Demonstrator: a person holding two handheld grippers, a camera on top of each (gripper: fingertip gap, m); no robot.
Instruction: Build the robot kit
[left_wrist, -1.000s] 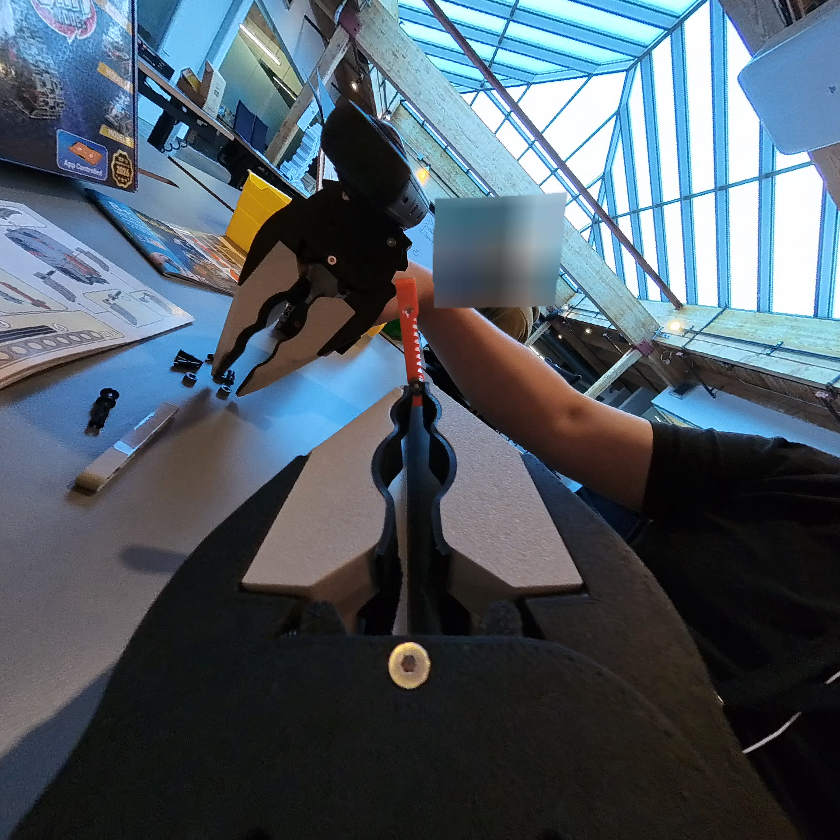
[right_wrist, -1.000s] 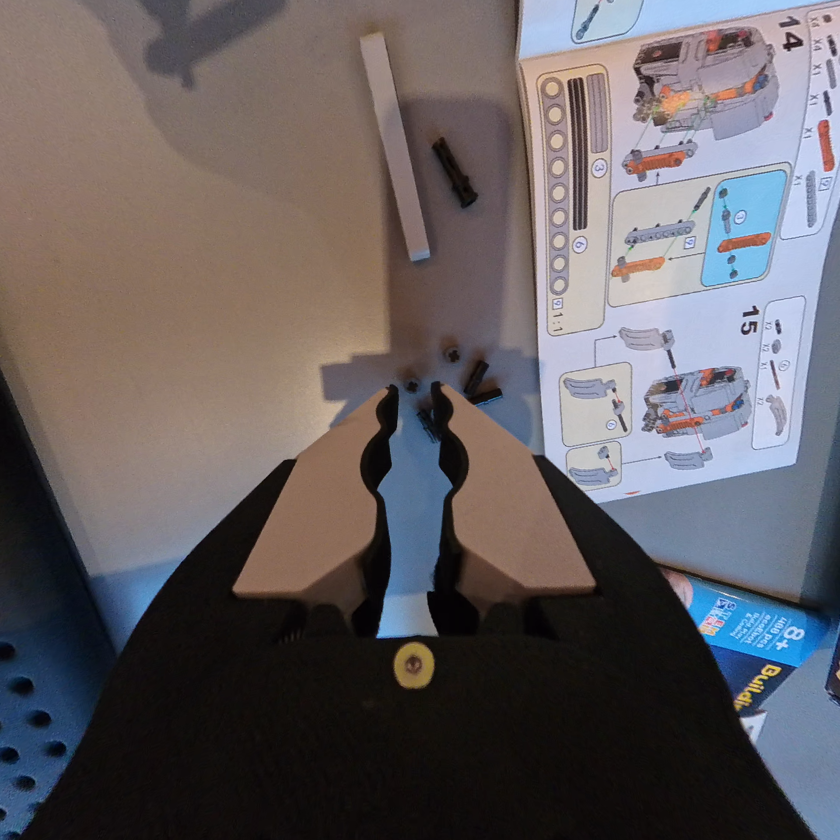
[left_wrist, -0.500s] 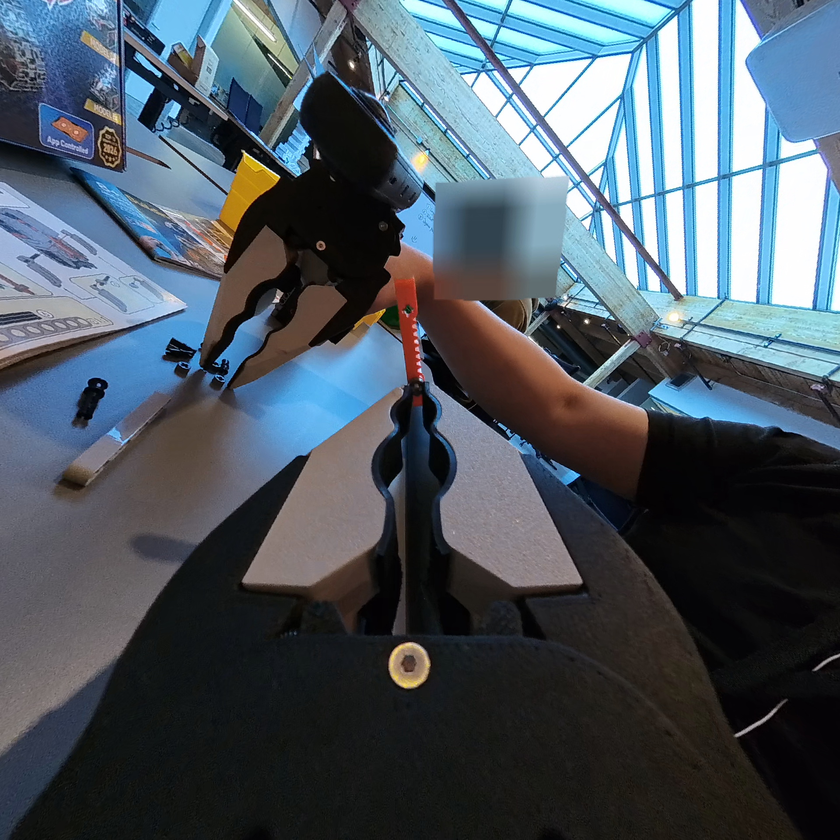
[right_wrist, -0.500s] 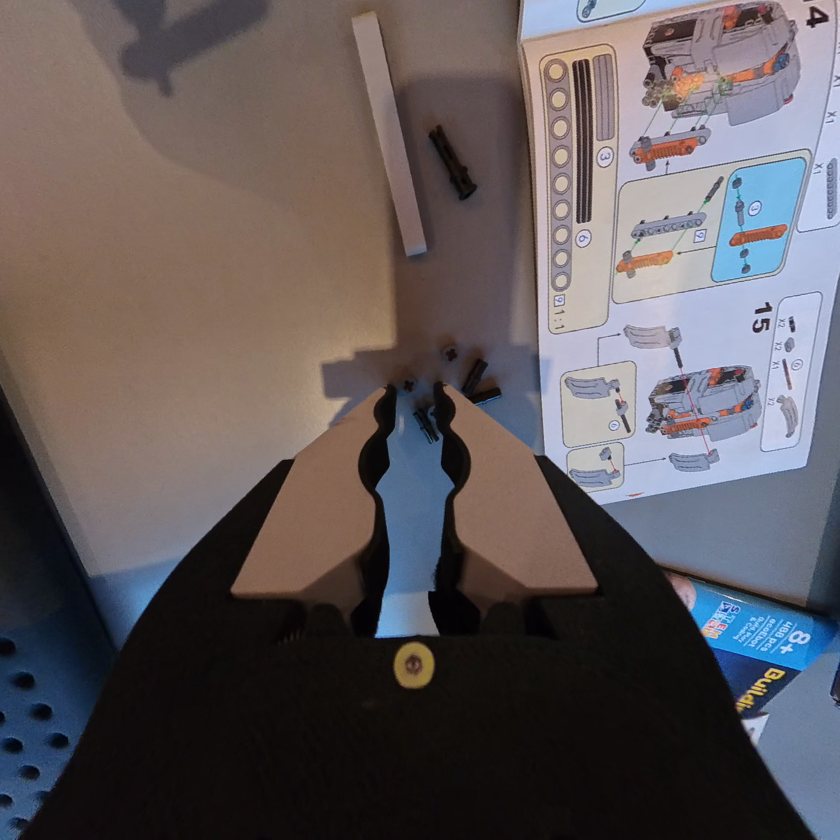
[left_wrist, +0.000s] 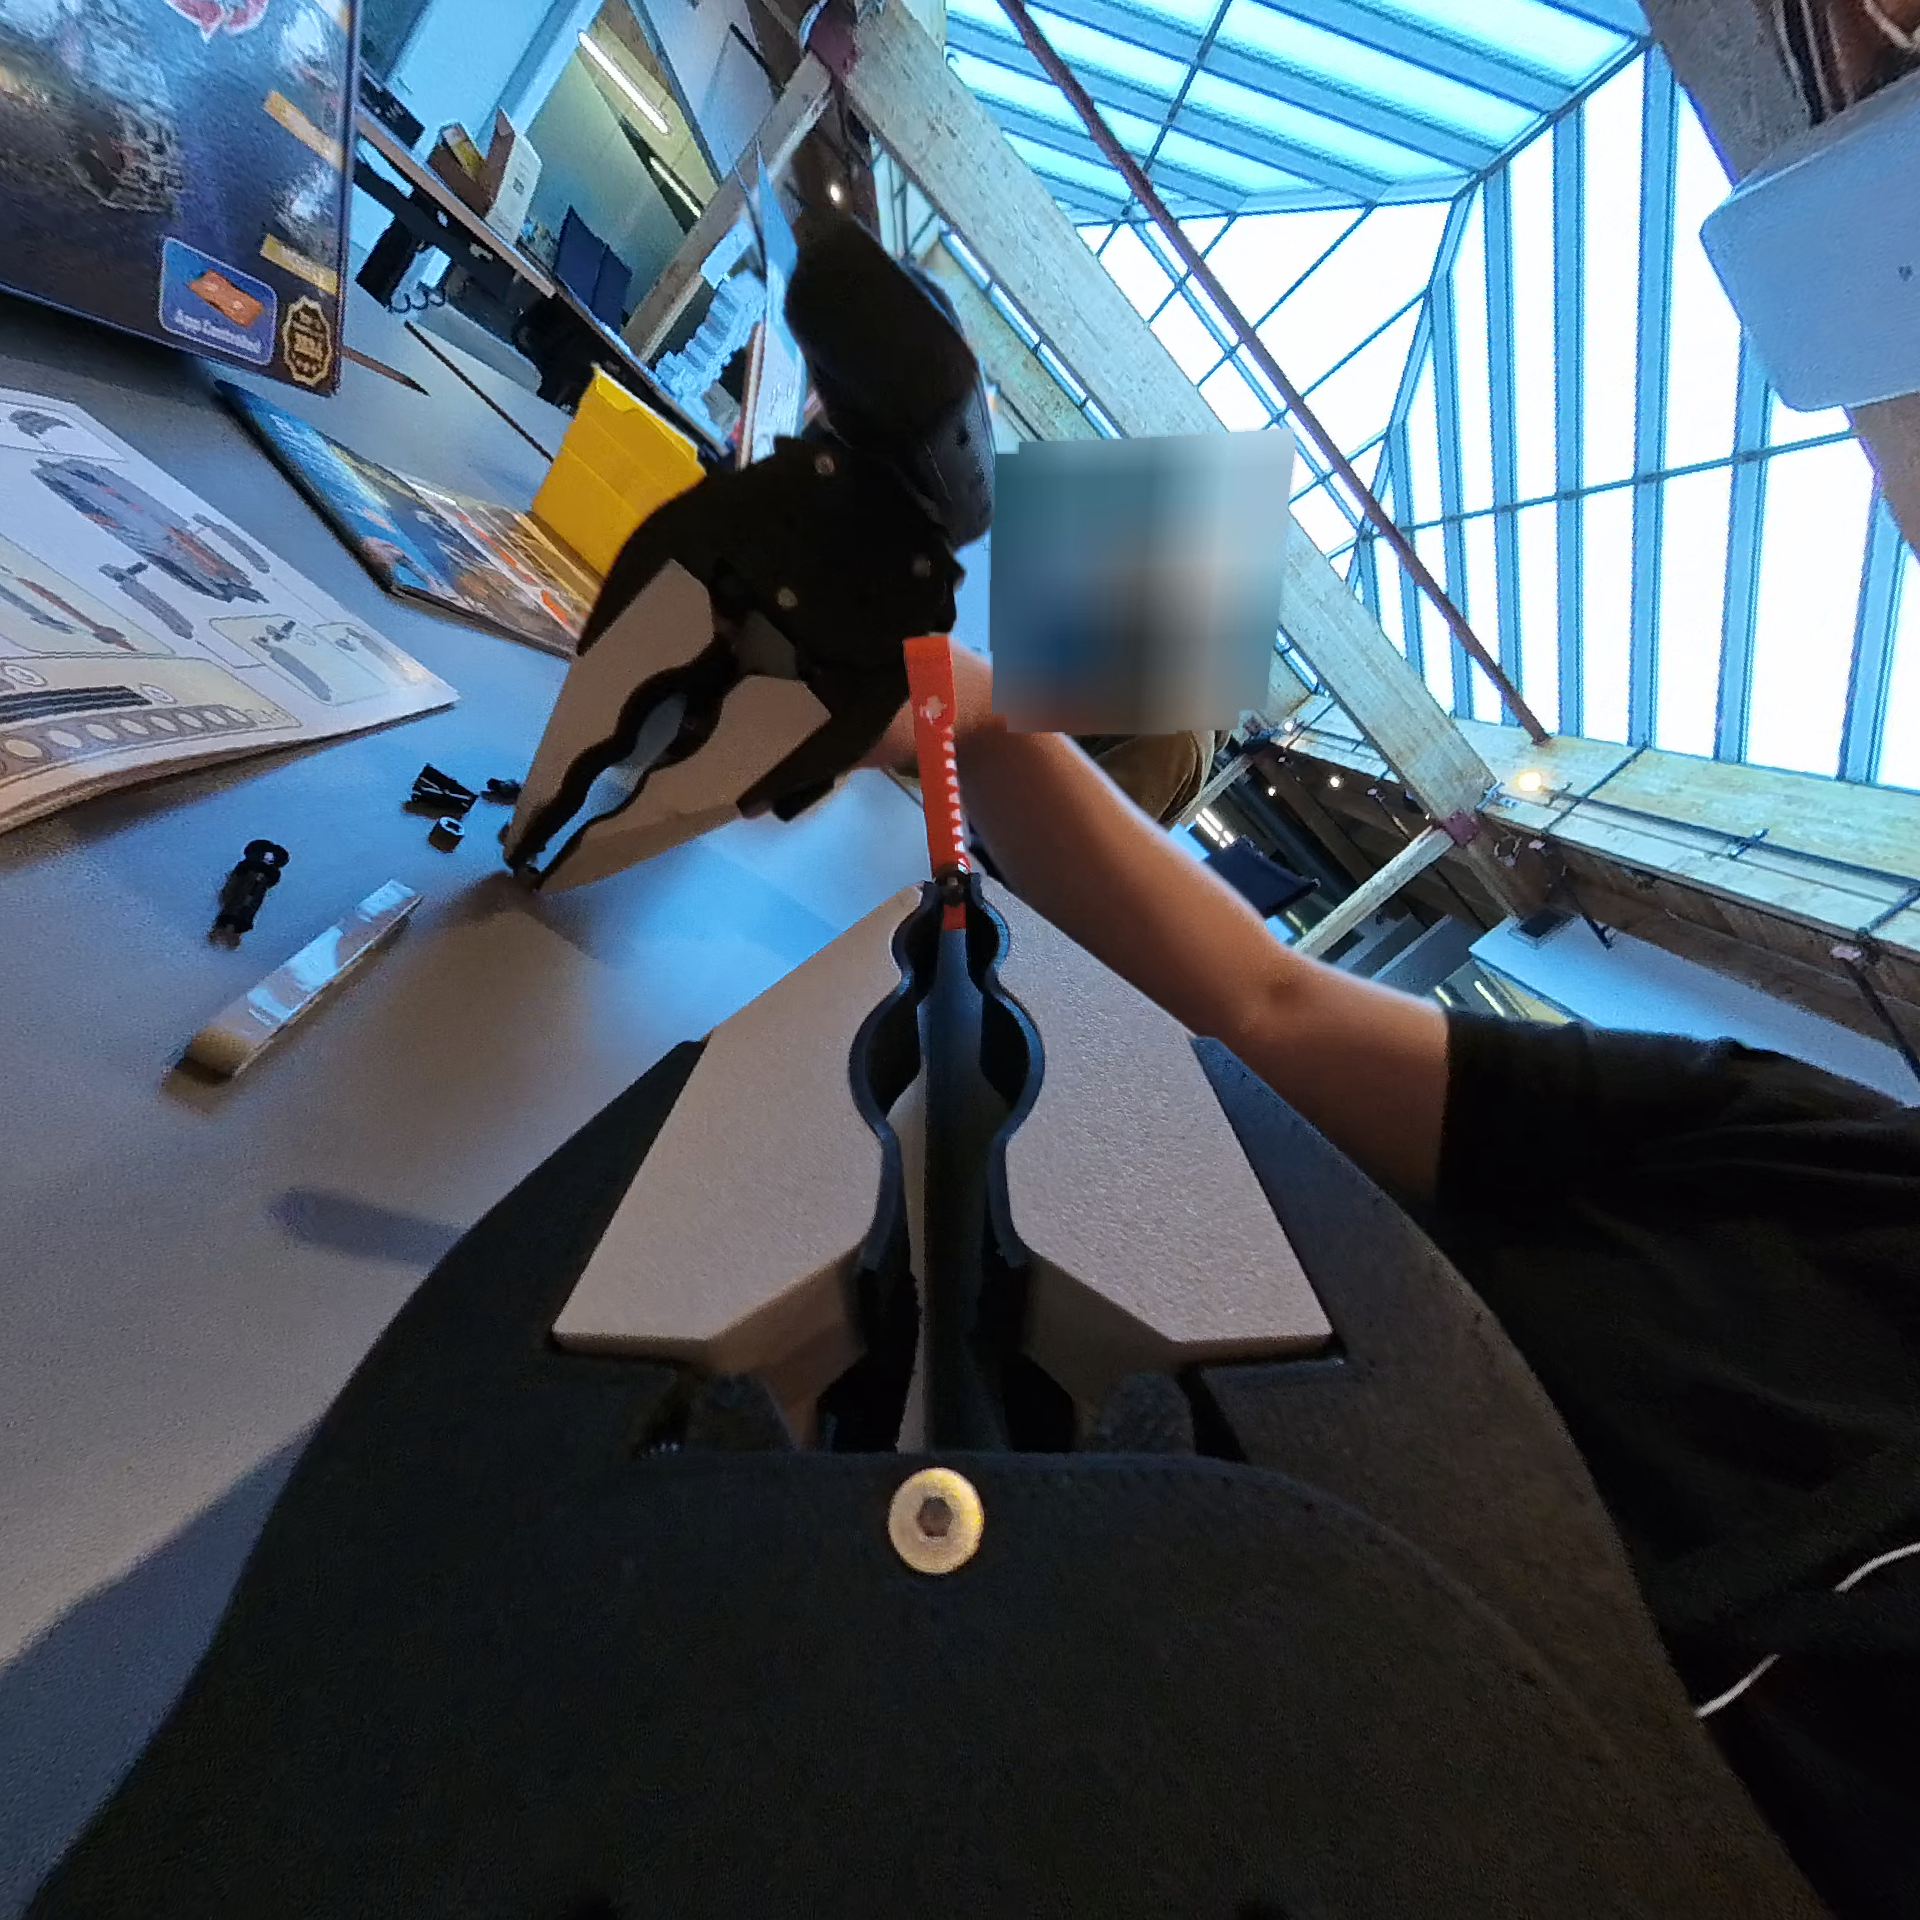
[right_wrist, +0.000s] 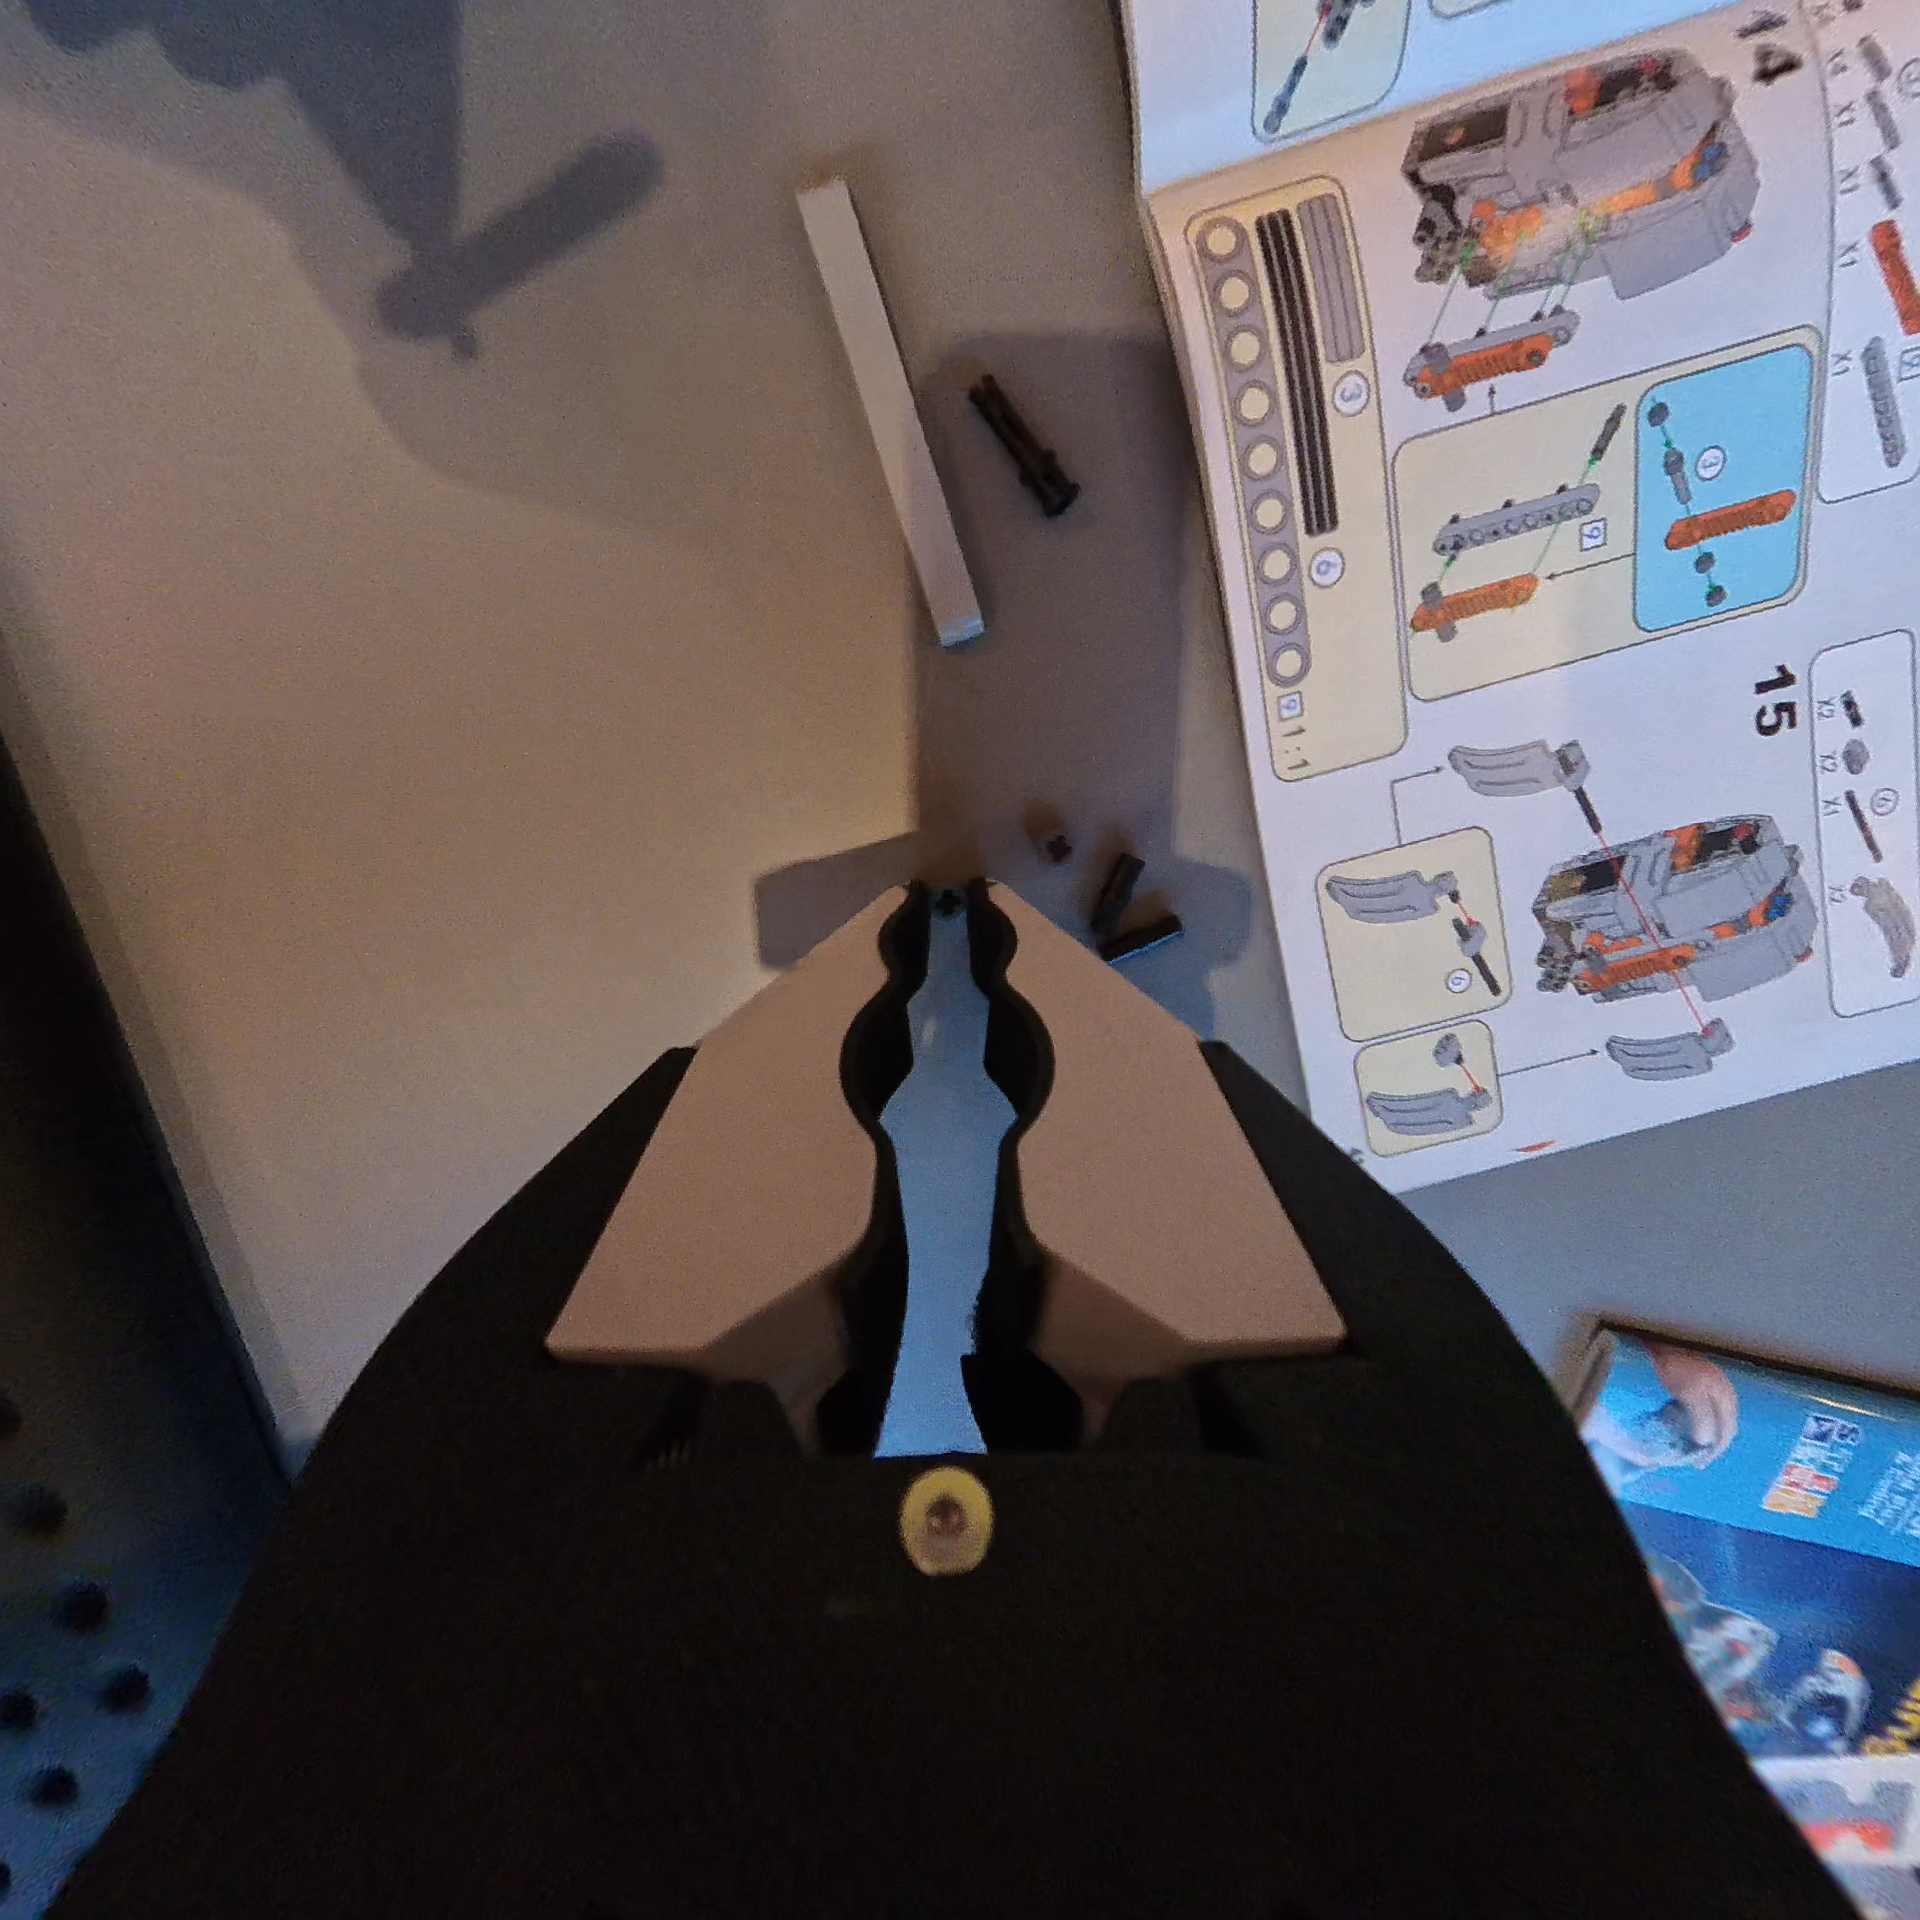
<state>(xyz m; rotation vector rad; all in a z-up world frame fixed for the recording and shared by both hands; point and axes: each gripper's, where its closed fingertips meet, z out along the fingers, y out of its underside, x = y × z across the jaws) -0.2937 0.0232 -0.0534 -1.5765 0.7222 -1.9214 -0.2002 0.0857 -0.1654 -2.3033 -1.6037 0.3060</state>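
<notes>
My left gripper (left_wrist: 948, 894) is shut on a thin orange toothed bar (left_wrist: 935, 748), held upright above the grey table (left_wrist: 156, 1247). My right gripper (right_wrist: 945, 891) has its tips down on the table, closed around a small black connector (right_wrist: 948, 904). It also shows in the left wrist view (left_wrist: 527, 871), tips touching the table. Beside it lie a tan bush (right_wrist: 1049, 836) and two black pins (right_wrist: 1122, 894). A long grey beam (right_wrist: 894, 416) and a black axle pin (right_wrist: 1023, 447) lie farther off.
An open instruction booklet (right_wrist: 1558, 520) lies right of the parts. A blue leaflet (right_wrist: 1766, 1558) is at the lower right and a perforated panel (right_wrist: 62, 1662) at the lower left. A dark box (left_wrist: 177, 177) and a yellow bin (left_wrist: 613, 478) stand at the back. A person's arm (left_wrist: 1195, 935) reaches across. Some 15 cm of space lies between my two pairs of fingers. The black axle pin (right_wrist: 1023, 447) is closer to my right gripper, around 8 cm from its tips; the left tips are 15 cm off. Look for it in the left wrist view (left_wrist: 245, 885) too.
My right gripper has moved forward and down to the table and narrowed its jaws onto the small black connector. My left gripper still holds the orange bar.
</notes>
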